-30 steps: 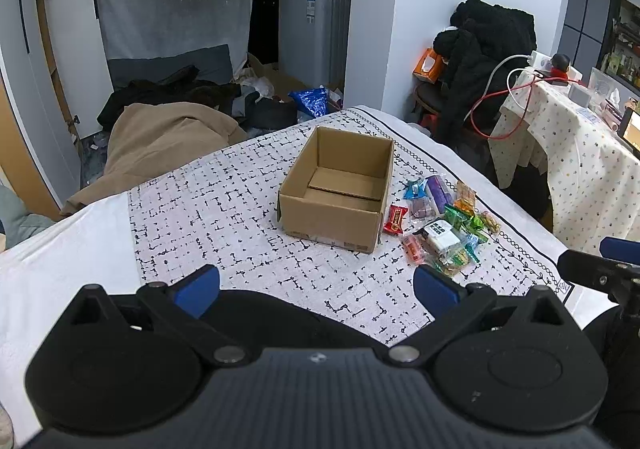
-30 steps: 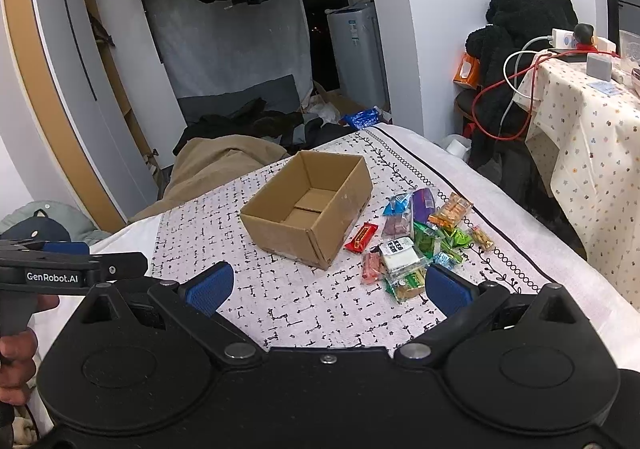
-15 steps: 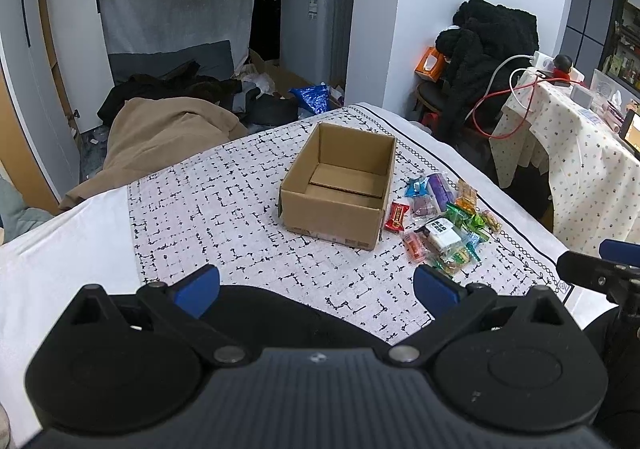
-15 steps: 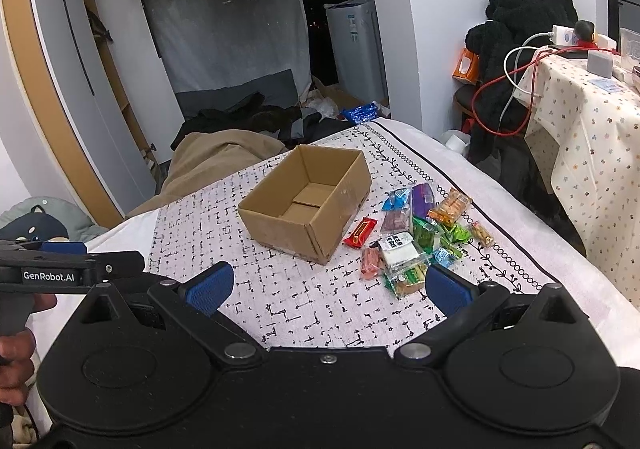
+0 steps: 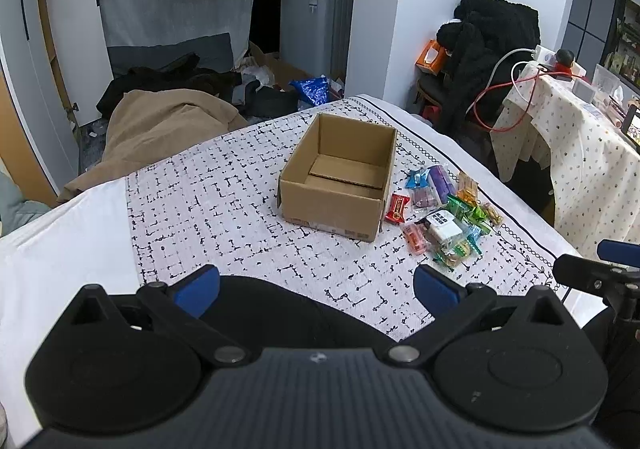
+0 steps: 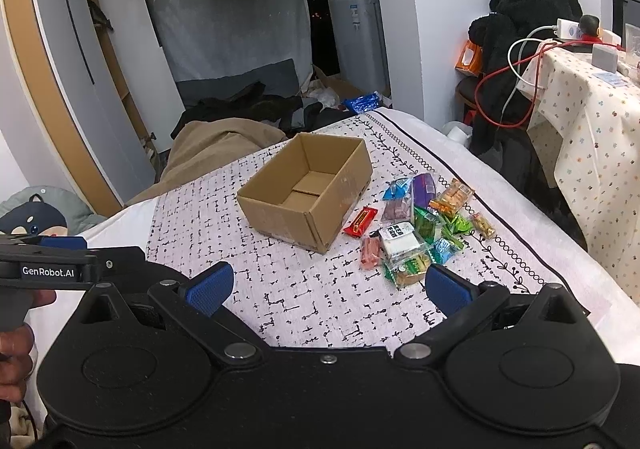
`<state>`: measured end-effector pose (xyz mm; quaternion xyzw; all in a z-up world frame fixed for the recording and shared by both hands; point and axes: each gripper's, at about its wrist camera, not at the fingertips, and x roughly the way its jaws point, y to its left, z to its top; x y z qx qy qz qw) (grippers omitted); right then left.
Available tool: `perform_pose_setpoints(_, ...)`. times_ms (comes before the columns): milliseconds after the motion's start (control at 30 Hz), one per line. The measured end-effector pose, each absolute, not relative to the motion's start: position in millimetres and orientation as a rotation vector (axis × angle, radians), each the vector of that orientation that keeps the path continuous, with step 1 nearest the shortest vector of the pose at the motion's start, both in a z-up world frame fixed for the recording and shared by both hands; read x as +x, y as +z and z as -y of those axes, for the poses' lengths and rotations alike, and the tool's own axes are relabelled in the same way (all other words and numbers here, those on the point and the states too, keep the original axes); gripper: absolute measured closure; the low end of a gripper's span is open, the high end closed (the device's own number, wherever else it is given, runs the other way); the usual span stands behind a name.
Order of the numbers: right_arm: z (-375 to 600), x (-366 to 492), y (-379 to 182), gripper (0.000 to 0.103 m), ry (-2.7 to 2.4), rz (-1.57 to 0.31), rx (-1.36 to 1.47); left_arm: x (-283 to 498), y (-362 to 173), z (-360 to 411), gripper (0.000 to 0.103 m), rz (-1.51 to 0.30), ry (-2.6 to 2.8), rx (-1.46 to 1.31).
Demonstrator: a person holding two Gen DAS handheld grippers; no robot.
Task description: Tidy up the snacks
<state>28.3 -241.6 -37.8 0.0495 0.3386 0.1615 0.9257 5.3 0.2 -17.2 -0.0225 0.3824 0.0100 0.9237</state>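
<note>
An open, empty cardboard box point(image 5: 338, 185) point(image 6: 306, 189) sits on the patterned cloth. Just right of it lies a pile of wrapped snacks point(image 5: 444, 215) point(image 6: 416, 227): a red bar point(image 6: 360, 221), a white packet point(image 6: 398, 237), a pink one, purple, green, blue and orange ones. My left gripper point(image 5: 316, 287) is open, well short of the box, nothing between its blue fingertips. My right gripper point(image 6: 326, 285) is open too, near the front of the snack pile, holding nothing.
The cloth-covered table point(image 5: 208, 217) drops off at the right, beside a dotted-cloth side table point(image 5: 580, 145) with cables. Clothes and a beige blanket point(image 5: 160, 129) lie beyond the far edge. A hand point(image 6: 14, 349) holds the left gripper's handle.
Both grippers have drifted slightly forward toward the box and snacks. Neither has changed its opening, and nothing on the table has moved.
</note>
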Motion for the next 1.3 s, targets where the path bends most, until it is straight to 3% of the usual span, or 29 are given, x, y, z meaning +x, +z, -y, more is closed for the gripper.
perform_pose_setpoints(1300,256.7,67.0,-57.4,0.0,0.313,-0.727,0.151,39.1,-33.3,7.7,0.0,-0.805,0.004,-0.11)
